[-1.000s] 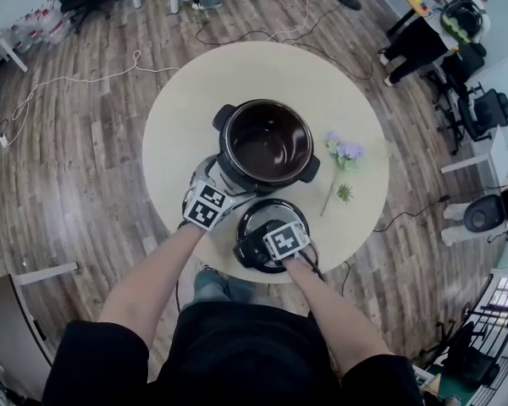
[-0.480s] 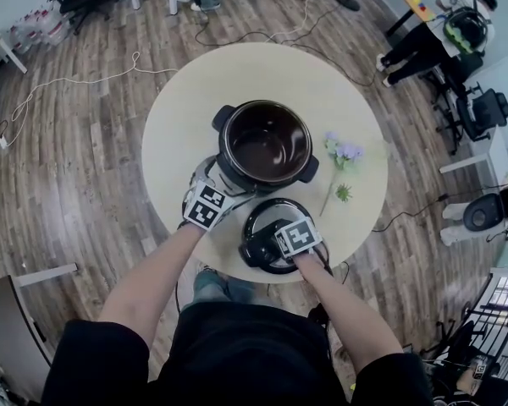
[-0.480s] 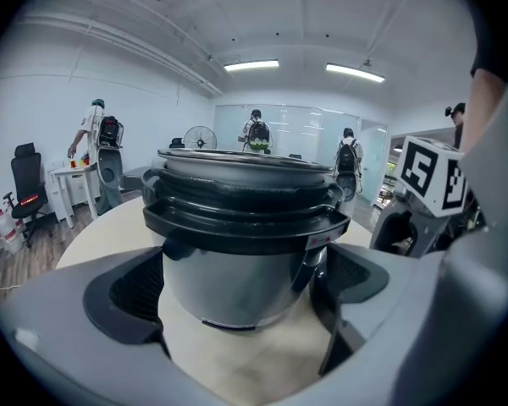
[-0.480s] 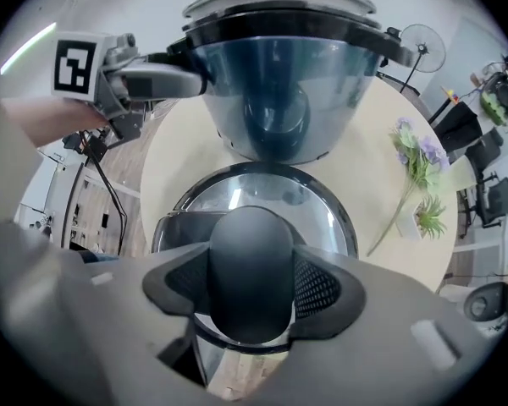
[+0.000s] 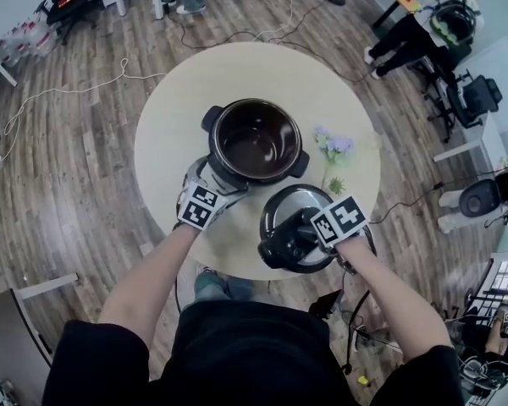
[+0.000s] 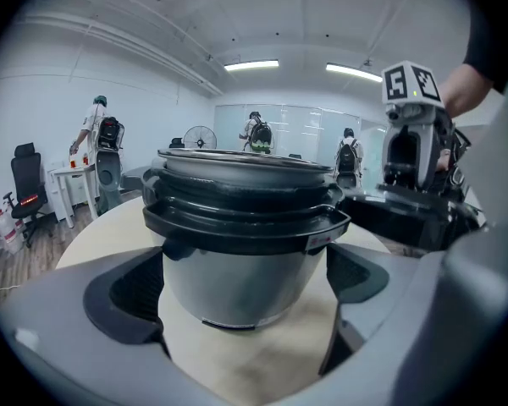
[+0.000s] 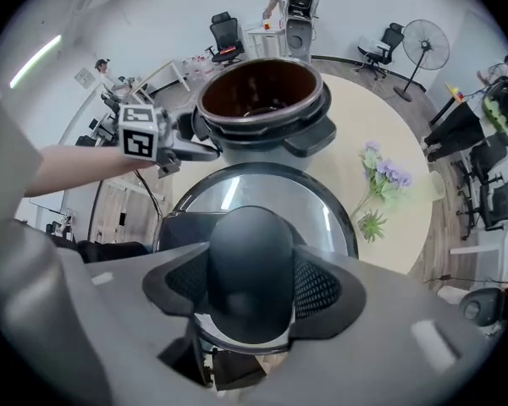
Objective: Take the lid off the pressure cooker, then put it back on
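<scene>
Black T-shirt [image 5: 254,353], grey jaws (2 marker cubes [image 5: 198,206])

My pressure cooker [image 5: 256,142] has a silver body, black rim and handles, and a dark brown inside. Its lid [image 5: 289,200] is silver with a black edge and a black knob [image 7: 250,244]. My left gripper [image 6: 245,311] and right gripper [image 7: 252,282] are grey with dark mesh-patterned pads [image 6: 135,290]. Each is topped by a cube [image 5: 196,205] of black-and-white square markers. The table [image 5: 237,66] is pale cream, the flowers [image 5: 334,145] lilac on green stems, and the floor [image 5: 68,167] grey-brown wood planks.
</scene>
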